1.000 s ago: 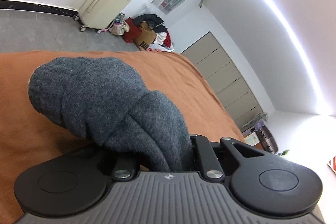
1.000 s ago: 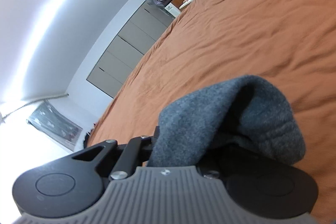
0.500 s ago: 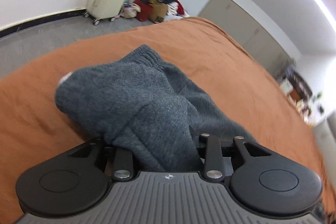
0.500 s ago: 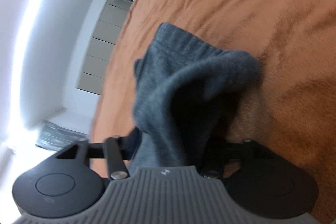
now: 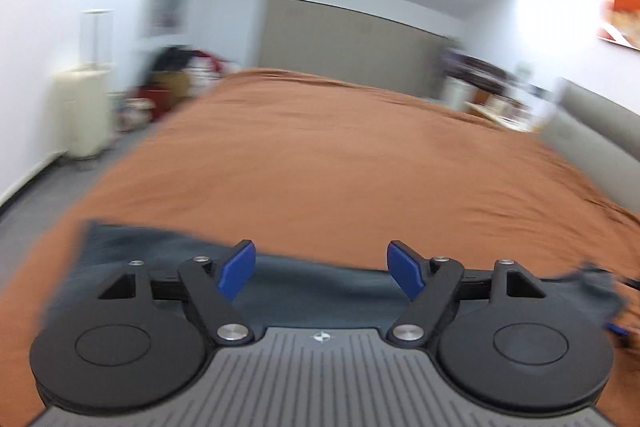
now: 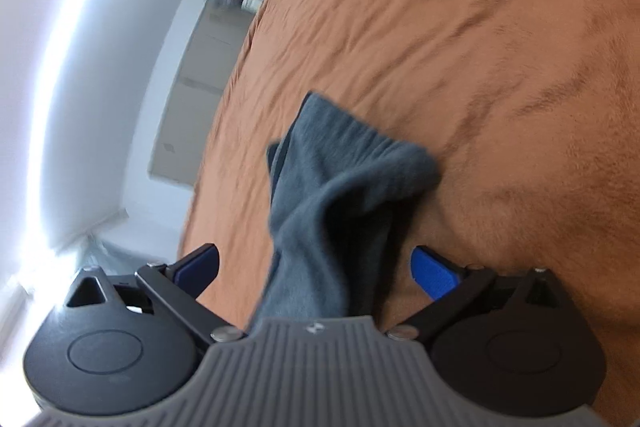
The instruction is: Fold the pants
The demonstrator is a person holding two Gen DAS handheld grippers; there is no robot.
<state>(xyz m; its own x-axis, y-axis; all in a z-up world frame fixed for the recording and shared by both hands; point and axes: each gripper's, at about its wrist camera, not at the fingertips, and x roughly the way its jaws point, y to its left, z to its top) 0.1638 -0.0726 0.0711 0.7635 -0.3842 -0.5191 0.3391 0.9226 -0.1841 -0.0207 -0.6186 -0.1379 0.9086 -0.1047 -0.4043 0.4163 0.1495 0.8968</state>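
A: Where were the pants [image 5: 320, 283] at that point?

B: On the bed [image 5: 340, 167], near its front edge. In the left wrist view the dark grey cloth lay flat across the orange cover, just under the left gripper [image 5: 322, 267], reaching past it on both sides. The picture was blurred, so I could not tell how neat the fold was.

A: And the jaws?

B: The left gripper's 2 blue fingertips [image 5: 237, 269] were spread wide with nothing between them. The right gripper [image 6: 316, 269] was spread too: a bunched end of the pants [image 6: 344, 195] rose between its 2 blue pads [image 6: 434, 273] and lay out onto the bed beyond, but neither pad looked pressed against it. I judged the cloth was let go, or nearly so.

A: So what step was in hand?

B: Laying the fold down and releasing, I would say. The end by the right gripper was humped and creased, not flat.

A: How to do it well?

B: Draw the right gripper straight back from the pants so the open pads do not snag the knit and drag the fold askew. Then flatten that hump toward the bed, and check that the edges line up with the layer beneath before the next fold.

A: Any risk?

B: The soft, thick fabric could spring back up.
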